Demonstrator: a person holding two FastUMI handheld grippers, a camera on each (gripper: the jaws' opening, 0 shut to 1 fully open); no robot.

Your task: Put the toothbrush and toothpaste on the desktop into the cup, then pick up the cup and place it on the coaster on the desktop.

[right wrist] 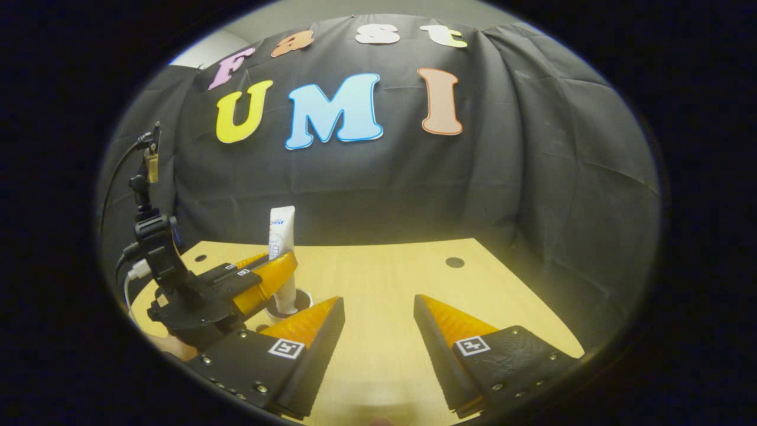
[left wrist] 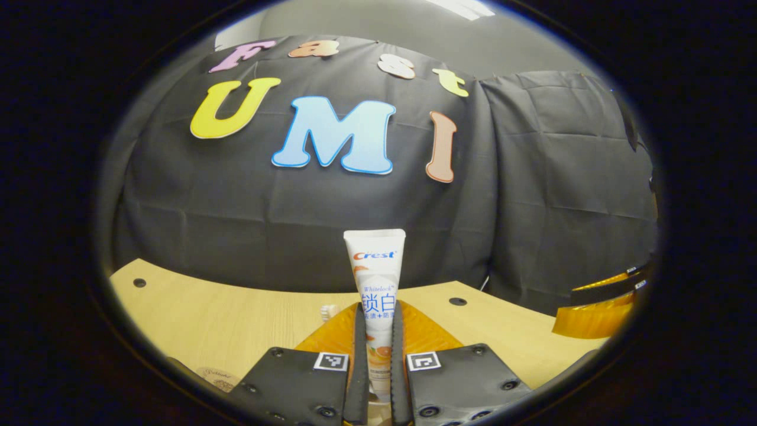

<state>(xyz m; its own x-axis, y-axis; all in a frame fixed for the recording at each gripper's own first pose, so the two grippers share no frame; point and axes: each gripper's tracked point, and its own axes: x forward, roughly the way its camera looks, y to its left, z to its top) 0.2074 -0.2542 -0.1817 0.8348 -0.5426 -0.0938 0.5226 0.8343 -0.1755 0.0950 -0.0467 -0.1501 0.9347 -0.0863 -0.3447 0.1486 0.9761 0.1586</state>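
At centre of the left gripper view: one toothpaste tube (left wrist: 376, 278), white, held upright with its flat crimped end uppermost. The left gripper (left wrist: 377, 331) is clamped on the tube's lower body, both fingers pressing its sides.

Same tube (right wrist: 281, 236) in the right gripper view: standing upright at the far left of the tabletop (right wrist: 384, 284), its lower end at or in a dark round rim that is probably the cup (right wrist: 290, 303); whether the cap has entered the mouth cannot be told. The left gripper (right wrist: 269, 278) shows there too, closed around the tube.

Right gripper (right wrist: 378, 322): jaws wide apart, nothing between them, hovering over bare tabletop near its front edge.

Coaster (left wrist: 216, 377): probably the pale round disc at lower left of the left gripper view, partly hidden. Toothbrush: not identified with confidence.

Step in hand, as judged: lowering the toothpaste into the cup. To do it well, keep the tube vertical and centred over the mouth, lower until the cap rests on the bottom, then part the fingers gently so the tall tube leans on the rim without tipping the cup.
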